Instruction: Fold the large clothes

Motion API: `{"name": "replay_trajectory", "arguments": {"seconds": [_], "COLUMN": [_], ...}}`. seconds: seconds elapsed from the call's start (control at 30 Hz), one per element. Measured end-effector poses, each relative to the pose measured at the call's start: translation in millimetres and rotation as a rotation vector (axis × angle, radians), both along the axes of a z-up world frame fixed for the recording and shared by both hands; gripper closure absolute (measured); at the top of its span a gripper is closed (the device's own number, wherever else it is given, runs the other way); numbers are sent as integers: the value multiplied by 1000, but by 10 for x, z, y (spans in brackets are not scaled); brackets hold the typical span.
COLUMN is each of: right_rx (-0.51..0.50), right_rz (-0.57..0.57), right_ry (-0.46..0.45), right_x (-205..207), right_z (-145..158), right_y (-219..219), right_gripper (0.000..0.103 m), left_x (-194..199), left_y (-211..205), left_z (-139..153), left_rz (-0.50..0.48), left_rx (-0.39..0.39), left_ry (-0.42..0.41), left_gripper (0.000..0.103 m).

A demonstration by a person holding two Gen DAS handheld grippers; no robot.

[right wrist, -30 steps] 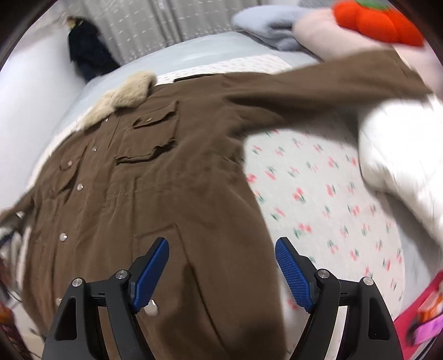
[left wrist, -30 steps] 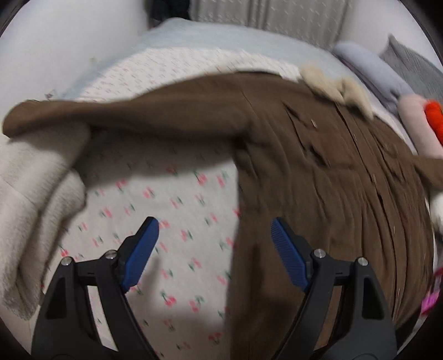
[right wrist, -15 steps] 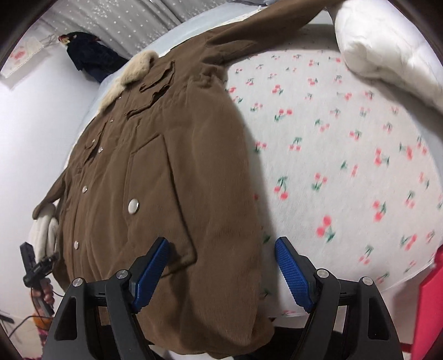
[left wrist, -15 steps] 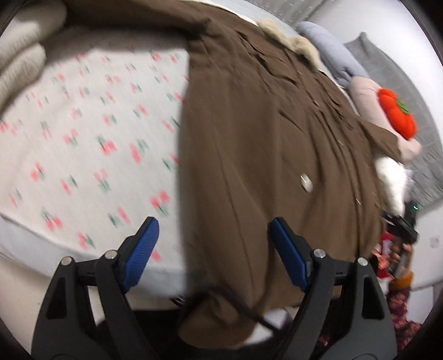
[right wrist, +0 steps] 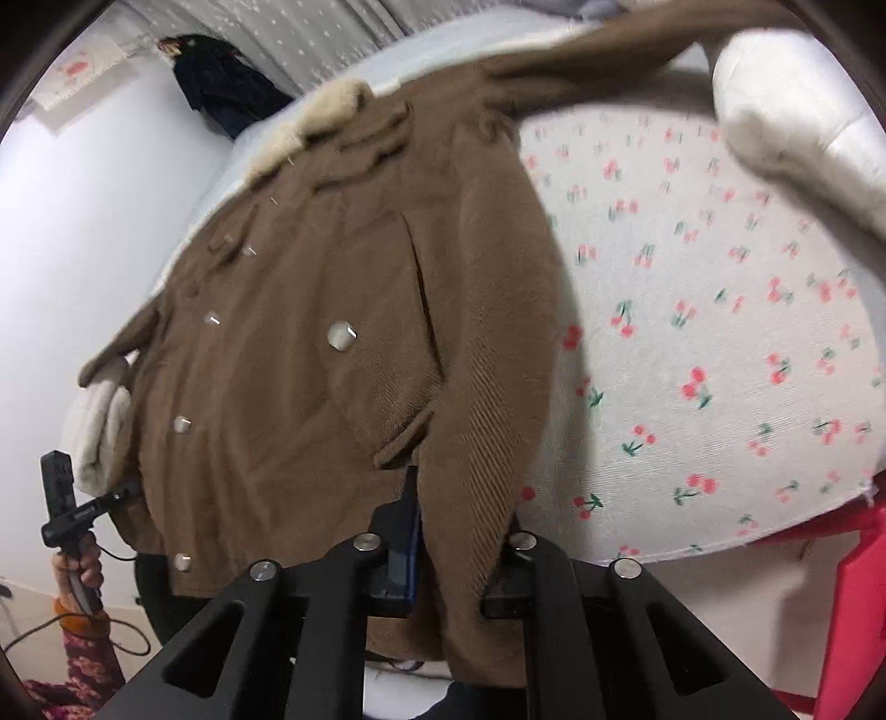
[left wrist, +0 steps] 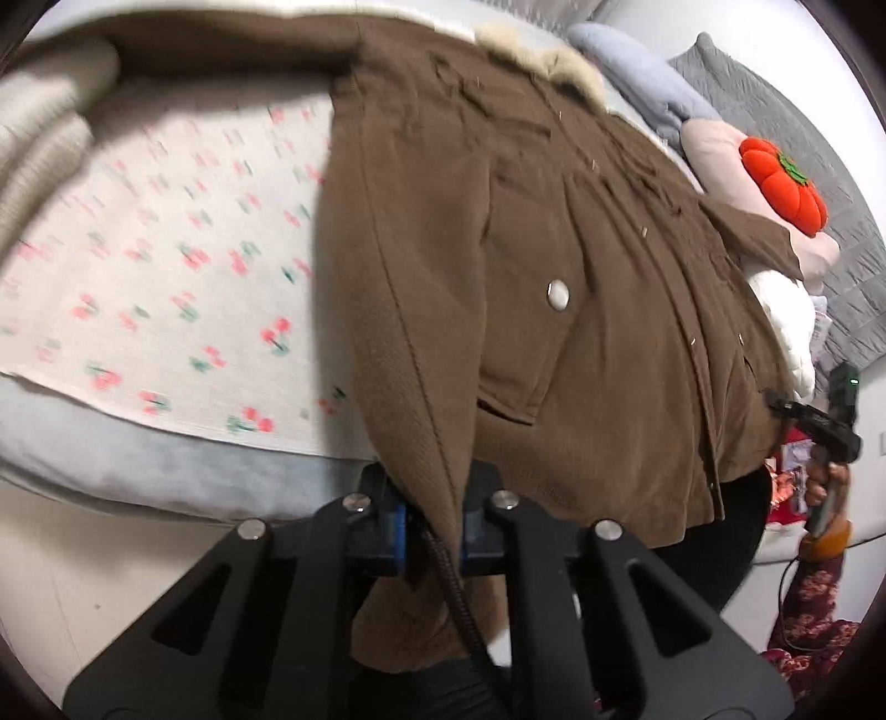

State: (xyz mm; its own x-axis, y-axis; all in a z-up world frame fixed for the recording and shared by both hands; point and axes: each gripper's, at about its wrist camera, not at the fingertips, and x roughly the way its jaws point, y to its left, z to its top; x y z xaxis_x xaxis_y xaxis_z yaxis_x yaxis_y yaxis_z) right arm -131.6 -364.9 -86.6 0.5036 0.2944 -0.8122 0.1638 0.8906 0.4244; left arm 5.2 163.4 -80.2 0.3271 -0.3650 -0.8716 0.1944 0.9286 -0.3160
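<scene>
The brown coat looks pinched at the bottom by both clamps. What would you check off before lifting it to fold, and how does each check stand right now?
1. Left gripper shut on the brown coat at its hem: ok.
2. Right gripper shut on the hem: ok.
3. Each pinch takes in all the cloth layers: cannot tell, the fold hides the inner side.
4. Coat body flat on the cherry-print sheet: ok, apart from creases near the fur collar.
5. Sleeves free to follow: not ok; one sleeve lies against the white quilt.
6. Coat buttoned shut: ok as far as the snaps show.
</scene>
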Motion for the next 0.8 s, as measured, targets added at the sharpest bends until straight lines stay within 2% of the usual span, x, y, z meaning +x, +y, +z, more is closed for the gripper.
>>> {"name": "replay_trajectory", "arguments": {"seconds": [0.07,0.13,0.2,0.27,0.33,0.37,0.4,0.43,0.47,0.5,0.53,0.67,0.8], "right_rx": [-26,-53,-105,-213,-291,-312,-322,-331,-342,-353,-361,-366,-399], "right_rz": [-2,-1,-6,-13,-22,-24,-27,-34,-50,-60,-64,-49,-20], "right_ry": [-26,-4,75,162,197,192,181,167,147,125,99,19,-28], "right_x": [-70,-75,-68,-40,-98,-120,-129,-129,-103,-52,15,426,919], "right_z": [157,192,100,10,14,68,133,211,312,400,486,819,980], "right_y": [4,-17,-40,-24,-46,-78,-111,-157,-199,-199,-192,-205,-124], "right_gripper": [92,92,89,82,81,81,77,69,63,50,40,35,28], "left_x": [-45,-70,-75,-74,-82,-64,-33,-3,44,111,160,510,996], "left_y": [60,74,26,-7,30,57,79,102,107,97,77,-143,-420], "left_z": [128,139,68,-3,33,93,179,267,372,508,614,1043,1244], "left_rz": [18,5,-25,-47,-42,-34,-17,2,22,43,49,2,-58], "left_rx": [-13,18,86,158,203,197,192,192,196,205,213,256,313], "left_ry": [-19,-6,30,73,70,58,43,21,-9,-53,-86,-219,-289], "left_gripper": [91,91,88,86,82,79,69,54,45,35,32,21,20]}}
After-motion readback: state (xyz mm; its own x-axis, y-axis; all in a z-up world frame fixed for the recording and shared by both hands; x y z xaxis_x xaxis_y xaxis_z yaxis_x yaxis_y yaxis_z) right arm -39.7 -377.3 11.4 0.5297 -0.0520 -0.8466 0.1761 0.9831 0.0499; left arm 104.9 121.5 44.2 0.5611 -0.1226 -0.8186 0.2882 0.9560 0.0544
